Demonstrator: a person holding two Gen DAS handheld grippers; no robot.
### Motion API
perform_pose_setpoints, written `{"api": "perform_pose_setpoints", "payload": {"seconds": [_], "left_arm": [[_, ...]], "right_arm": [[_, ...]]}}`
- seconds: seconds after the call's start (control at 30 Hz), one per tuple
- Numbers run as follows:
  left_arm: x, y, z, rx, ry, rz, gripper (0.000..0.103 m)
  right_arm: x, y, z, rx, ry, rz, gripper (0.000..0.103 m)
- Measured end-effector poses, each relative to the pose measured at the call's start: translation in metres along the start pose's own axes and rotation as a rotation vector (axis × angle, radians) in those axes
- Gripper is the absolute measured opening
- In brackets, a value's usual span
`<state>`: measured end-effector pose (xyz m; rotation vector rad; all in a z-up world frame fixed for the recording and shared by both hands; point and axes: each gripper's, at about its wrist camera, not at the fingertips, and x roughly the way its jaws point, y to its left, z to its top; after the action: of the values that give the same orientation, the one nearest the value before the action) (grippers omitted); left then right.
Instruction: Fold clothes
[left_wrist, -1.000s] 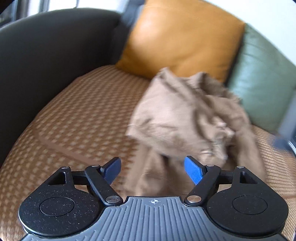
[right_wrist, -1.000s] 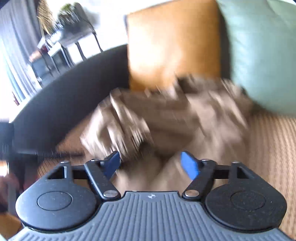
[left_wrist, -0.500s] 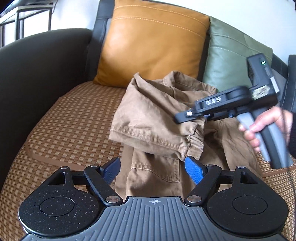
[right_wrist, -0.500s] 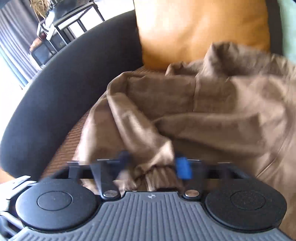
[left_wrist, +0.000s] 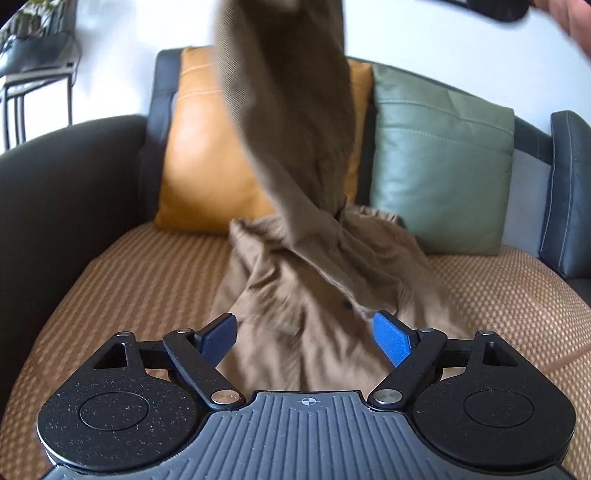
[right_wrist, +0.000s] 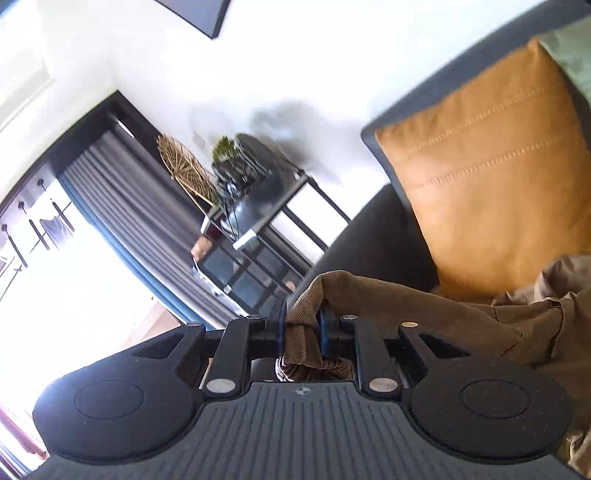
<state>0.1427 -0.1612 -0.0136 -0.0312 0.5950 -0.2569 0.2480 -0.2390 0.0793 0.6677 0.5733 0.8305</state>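
Brown trousers (left_wrist: 314, 295) lie crumpled on the woven sofa seat (left_wrist: 140, 280), with one leg (left_wrist: 288, 110) pulled up out of the top of the left wrist view. My right gripper (right_wrist: 302, 326) pinches the gathered cuff of that leg (right_wrist: 306, 314); its jaws are still closing on the cloth. The rest of the fabric (right_wrist: 424, 306) trails down to the right. My left gripper (left_wrist: 306, 326) hovers low in front of the heap, its jaws wide and opening a little further. Nothing sits between its blue pads (left_wrist: 391, 336).
An orange cushion (left_wrist: 207, 158) and a green cushion (left_wrist: 439, 177) lean on the dark sofa back. A dark armrest (left_wrist: 66, 177) curves along the left. A black side table with a plant (right_wrist: 255, 206) stands past the armrest by a curtained window.
The right gripper closed on the trouser cuff and rose steeply, drawing one leg up off the heap and out of the left view. The left gripper drew back a little and rolled.
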Motion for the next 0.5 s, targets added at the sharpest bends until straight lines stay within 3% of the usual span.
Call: {"api": "perform_pose_setpoints", "payload": {"seconds": [0.17,0.27,0.43,0.47,0.5], "left_arm": [[0.041,-0.02,0.009,-0.042,0.001,-0.017,0.09],[0.062,-0.021,0.018,-0.12,0.004,-0.049,0.09],[0.104,-0.016,0.023,-0.174,0.063,0.034,0.089],[0.113,-0.013,0.023,-0.179,0.082,0.048,0.086],[0.119,-0.009,0.025,-0.183,0.1,0.055,0.059]], "right_arm": [[-0.002,0.002,0.023,0.018,-0.041,0.017,0.02],[-0.004,-0.005,0.027,0.026,-0.044,0.025,0.02],[-0.019,-0.02,0.021,0.068,-0.054,0.05,0.02],[-0.026,-0.022,0.022,0.087,-0.065,0.061,0.02],[-0.033,-0.022,0.023,0.103,-0.078,0.071,0.02]]}}
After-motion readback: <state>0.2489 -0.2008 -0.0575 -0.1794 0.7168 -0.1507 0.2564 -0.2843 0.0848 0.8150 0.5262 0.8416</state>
